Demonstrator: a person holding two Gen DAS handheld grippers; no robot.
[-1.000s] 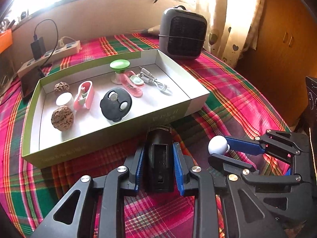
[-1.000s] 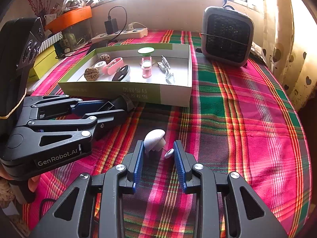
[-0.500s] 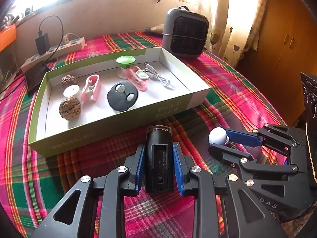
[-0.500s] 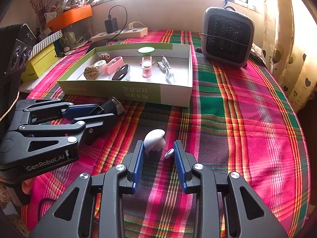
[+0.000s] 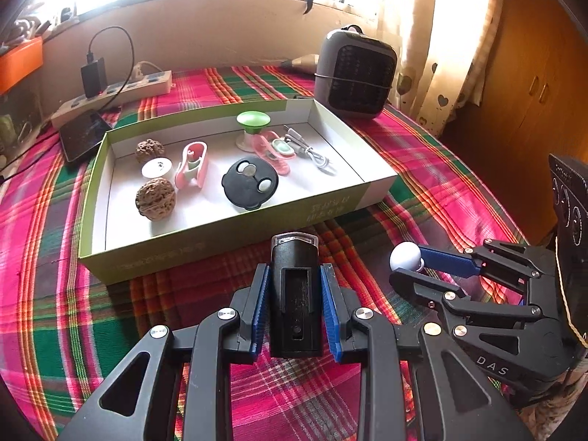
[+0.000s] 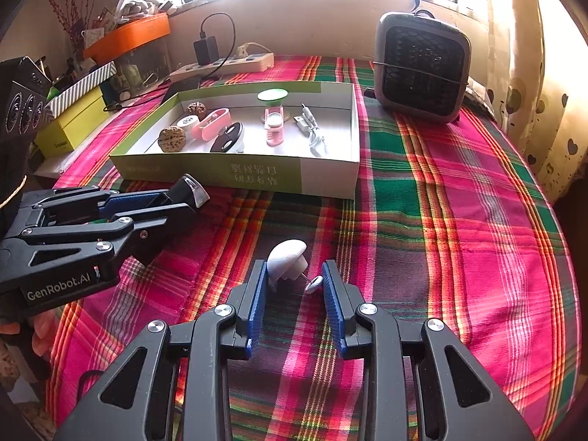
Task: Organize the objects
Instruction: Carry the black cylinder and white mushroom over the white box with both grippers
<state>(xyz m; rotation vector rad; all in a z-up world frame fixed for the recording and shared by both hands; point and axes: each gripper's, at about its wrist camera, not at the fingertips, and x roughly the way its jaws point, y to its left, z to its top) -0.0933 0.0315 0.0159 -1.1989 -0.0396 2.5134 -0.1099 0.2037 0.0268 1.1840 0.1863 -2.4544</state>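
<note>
My left gripper is shut on a black device with a clear cap, held just in front of the shallow green-and-white box. In the right wrist view that same left gripper comes in from the left with the black device near the box. My right gripper is shut on a white mushroom-shaped knob with a pin and a small disc, over the plaid cloth. From the left wrist view, the right gripper shows the white knob at its tip.
The box holds two walnuts, a pink clip, a black round piece, a green suction cup and a cable. A grey heater stands behind it. A power strip and a phone lie at the far left.
In the right wrist view the left gripper has drifted slightly left with the black device still in it. The right gripper and the white knob have not moved.
</note>
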